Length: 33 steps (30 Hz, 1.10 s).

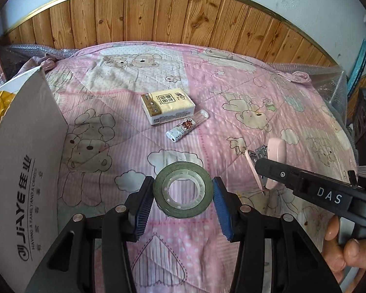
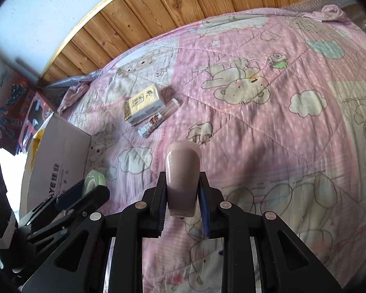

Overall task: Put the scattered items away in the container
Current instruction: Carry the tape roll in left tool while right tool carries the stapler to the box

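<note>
From the left wrist camera, the left gripper hangs low over a bed covered in a pink bear-print quilt. Its blue-padded jaws stand spread on either side of a flat-lying roll of green tape, which sits squarely between the fingertips, pads beside its rim but apparently not yet pressing. The cardboard box, the likely container, rises close on the left. Further ahead lie a tissue pack and, just beside it, a small lighter. The right gripper reaches in from the right carrying a pink stapler. From the right wrist camera, the right gripper is clamped on that pink stapler, long axis pointing forward along the fingers, lifted above the quilt. The cardboard box stands well off to its left, beyond the left gripper, so the left hand is nearer the box.
</note>
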### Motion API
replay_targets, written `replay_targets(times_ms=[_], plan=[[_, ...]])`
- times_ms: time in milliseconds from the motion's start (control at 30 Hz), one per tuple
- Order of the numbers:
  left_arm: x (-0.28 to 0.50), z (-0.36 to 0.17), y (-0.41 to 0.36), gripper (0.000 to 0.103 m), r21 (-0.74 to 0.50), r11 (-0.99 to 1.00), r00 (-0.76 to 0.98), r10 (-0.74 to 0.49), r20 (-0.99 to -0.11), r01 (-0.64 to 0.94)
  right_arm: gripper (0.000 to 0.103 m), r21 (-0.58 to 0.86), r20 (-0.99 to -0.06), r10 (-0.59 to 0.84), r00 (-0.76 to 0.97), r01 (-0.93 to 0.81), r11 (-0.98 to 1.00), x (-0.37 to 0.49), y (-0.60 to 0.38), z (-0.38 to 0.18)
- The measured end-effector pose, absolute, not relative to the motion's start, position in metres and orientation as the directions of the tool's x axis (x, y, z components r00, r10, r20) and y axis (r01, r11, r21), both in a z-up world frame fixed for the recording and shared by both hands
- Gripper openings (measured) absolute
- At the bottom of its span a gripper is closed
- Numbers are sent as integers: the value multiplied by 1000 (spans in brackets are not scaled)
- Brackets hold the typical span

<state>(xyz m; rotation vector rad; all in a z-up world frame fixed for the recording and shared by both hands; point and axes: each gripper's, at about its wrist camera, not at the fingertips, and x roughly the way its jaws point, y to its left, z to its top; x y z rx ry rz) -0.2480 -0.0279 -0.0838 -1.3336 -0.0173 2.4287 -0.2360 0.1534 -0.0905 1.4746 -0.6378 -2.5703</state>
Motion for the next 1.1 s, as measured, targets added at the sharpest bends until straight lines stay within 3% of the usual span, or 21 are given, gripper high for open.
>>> replay_targets(times_ms=[267, 467, 1100], plan=[[-192, -56, -50, 49, -203, -920, -488, 354, -798, -336, 25, 409, -799, -284, -530, -133, -903, -170, 135, -71], [-160, -41, -61, 49, -147, -934, -492, 299, -817, -324, 25, 399, -788, -282, -547, -105, -911, -128, 112, -52], [-82, 15, -132, 49, -161, -945, -594, 306, -744, -284, 25, 349, -761, -295, -578, 19, -937, -45, 34, -12]])
